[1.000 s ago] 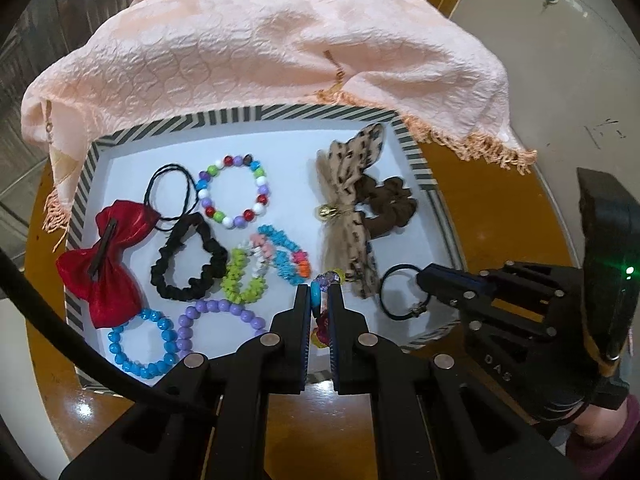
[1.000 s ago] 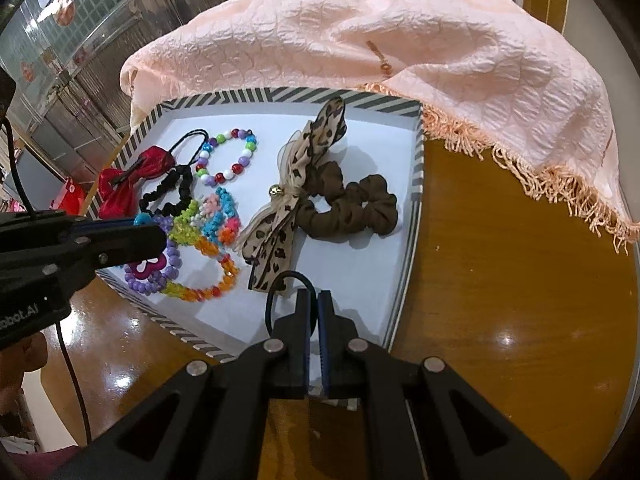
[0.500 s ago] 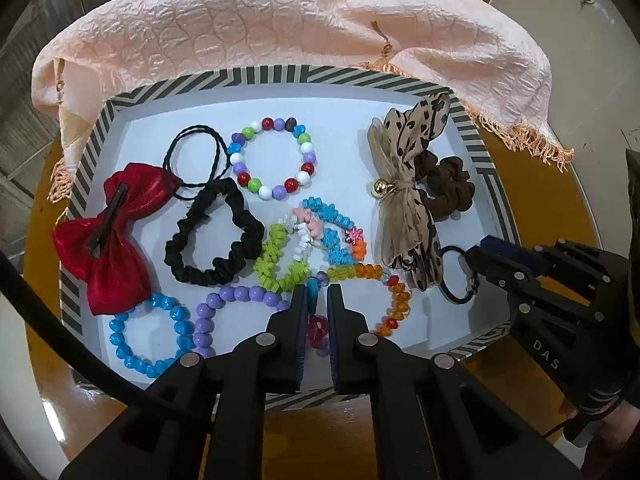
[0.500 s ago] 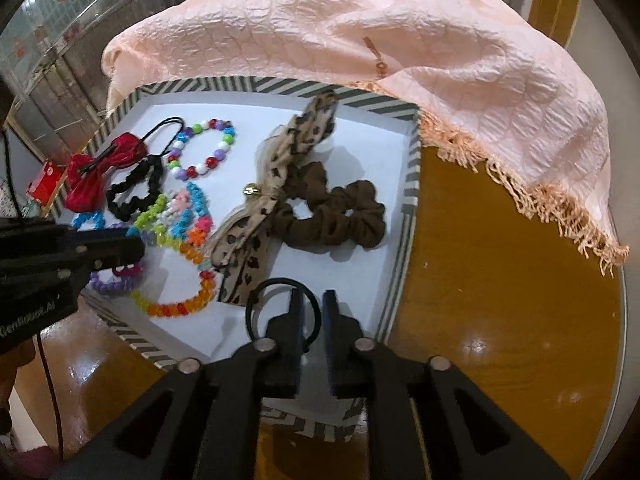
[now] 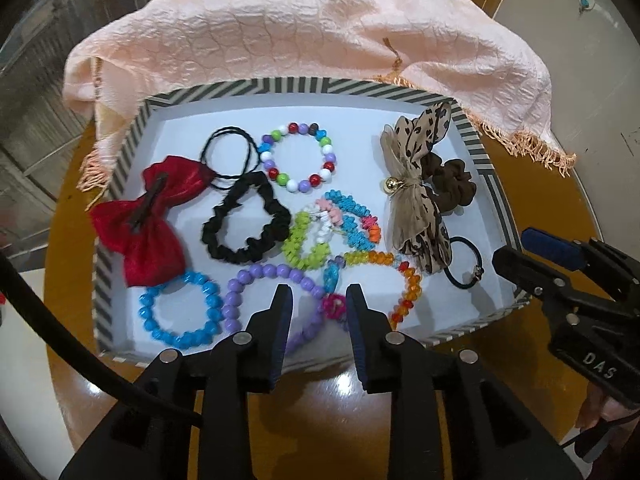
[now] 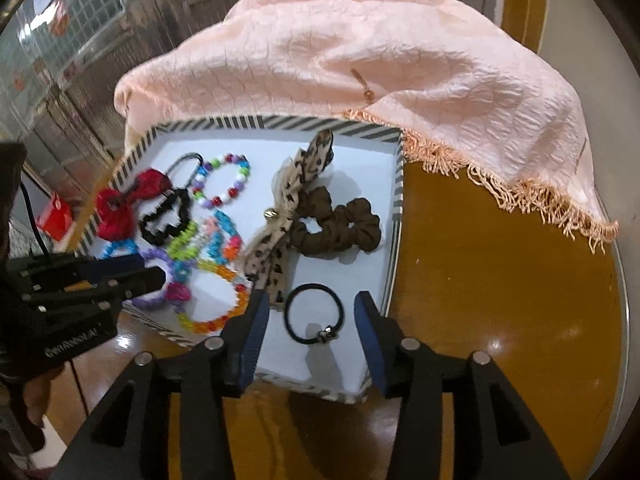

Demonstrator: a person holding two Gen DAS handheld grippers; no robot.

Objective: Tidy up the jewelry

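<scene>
Both my grippers have just been opening over the striped tray [image 5: 120, 184]. The left gripper [image 5: 318, 294] stands a little apart at the tray's 6 o'clock edge, its pads touching nothing, with the pink charm [image 5: 335, 306] of the rainbow bracelet [image 5: 404, 280] lying loose between them. The right gripper [image 6: 310, 314] gapes wider at the 5 o'clock corner, and the black tie [image 6: 314, 314] lies flat on the tray floor between its open fingers, held by neither. The risk I see is snagging: the rainbow bracelet overlaps the purple bracelet [image 5: 256, 280] and the green loop [image 5: 304, 246], so a careless lift on the left could drag a neighbour along. On the right, the tie sits just beside the leopard bow [image 6: 288, 208]; a sweep toward 11 o'clock could catch its tail. The peach cloth [image 5: 320, 28] overhangs the 12 o'clock rim, and could hook an item placed there.
</scene>
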